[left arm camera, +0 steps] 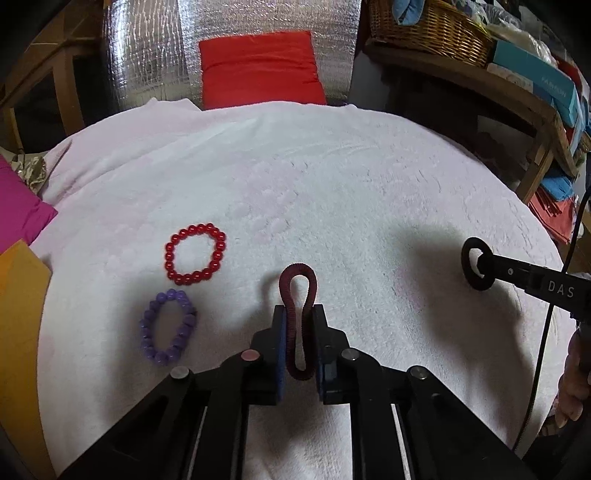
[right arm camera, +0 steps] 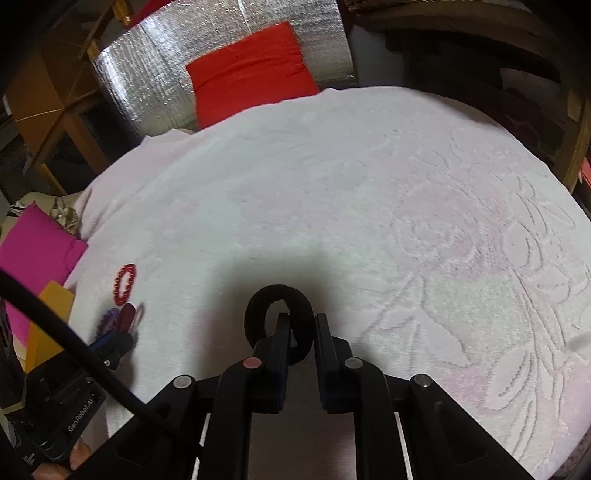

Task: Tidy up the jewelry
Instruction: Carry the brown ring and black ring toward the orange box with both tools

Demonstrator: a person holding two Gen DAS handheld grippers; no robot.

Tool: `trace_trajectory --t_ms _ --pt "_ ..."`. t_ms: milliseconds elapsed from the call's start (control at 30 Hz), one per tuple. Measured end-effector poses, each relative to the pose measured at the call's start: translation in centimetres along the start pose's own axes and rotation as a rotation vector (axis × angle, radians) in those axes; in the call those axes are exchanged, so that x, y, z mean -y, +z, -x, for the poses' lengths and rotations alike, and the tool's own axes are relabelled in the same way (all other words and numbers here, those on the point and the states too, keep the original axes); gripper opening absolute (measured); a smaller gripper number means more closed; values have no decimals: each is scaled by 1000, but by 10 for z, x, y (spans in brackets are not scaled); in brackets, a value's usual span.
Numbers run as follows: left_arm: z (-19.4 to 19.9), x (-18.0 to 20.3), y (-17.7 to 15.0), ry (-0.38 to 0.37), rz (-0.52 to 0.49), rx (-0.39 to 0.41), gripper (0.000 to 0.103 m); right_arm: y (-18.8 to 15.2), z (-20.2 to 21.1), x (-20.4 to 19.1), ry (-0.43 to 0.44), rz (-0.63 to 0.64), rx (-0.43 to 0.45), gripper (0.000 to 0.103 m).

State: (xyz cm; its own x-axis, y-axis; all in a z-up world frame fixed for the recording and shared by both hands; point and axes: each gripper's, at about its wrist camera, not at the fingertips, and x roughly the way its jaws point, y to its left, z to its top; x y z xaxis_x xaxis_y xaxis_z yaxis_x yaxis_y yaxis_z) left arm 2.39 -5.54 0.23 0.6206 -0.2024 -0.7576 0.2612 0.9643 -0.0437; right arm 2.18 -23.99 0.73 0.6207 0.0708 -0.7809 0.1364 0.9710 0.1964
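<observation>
Left claw (left arm camera: 298,325) pinches maroon hair tie (left arm camera: 297,325), lengthwise forward.

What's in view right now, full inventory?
Red bead bracelet: 1, red, flat on towel, left.
Purple bead bracelet: 1, purple, on towel, nearer than the red one.
Maroon fabric hair tie: 1, dark red, squeezed in left gripper.
Black fabric hair tie: 1, black, in right gripper.
White embossed towel: 1, white, covers surface.
Red cushion: 1, red, behind towel.
Wicker basket: 1, tan, shelf, right.
Left gripper: shut.
Right gripper: shut.
</observation>
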Motion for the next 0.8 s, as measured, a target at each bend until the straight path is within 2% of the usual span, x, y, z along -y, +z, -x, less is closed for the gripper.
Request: trace_trajectory --t_ms 433,800 --pt "35 -21 -12 35 4 45 13 -5 -1 -43 75 37 28 14" --pt "65 -67 -22 109 51 84 13 -17 -6 -100 157 84 58 14"
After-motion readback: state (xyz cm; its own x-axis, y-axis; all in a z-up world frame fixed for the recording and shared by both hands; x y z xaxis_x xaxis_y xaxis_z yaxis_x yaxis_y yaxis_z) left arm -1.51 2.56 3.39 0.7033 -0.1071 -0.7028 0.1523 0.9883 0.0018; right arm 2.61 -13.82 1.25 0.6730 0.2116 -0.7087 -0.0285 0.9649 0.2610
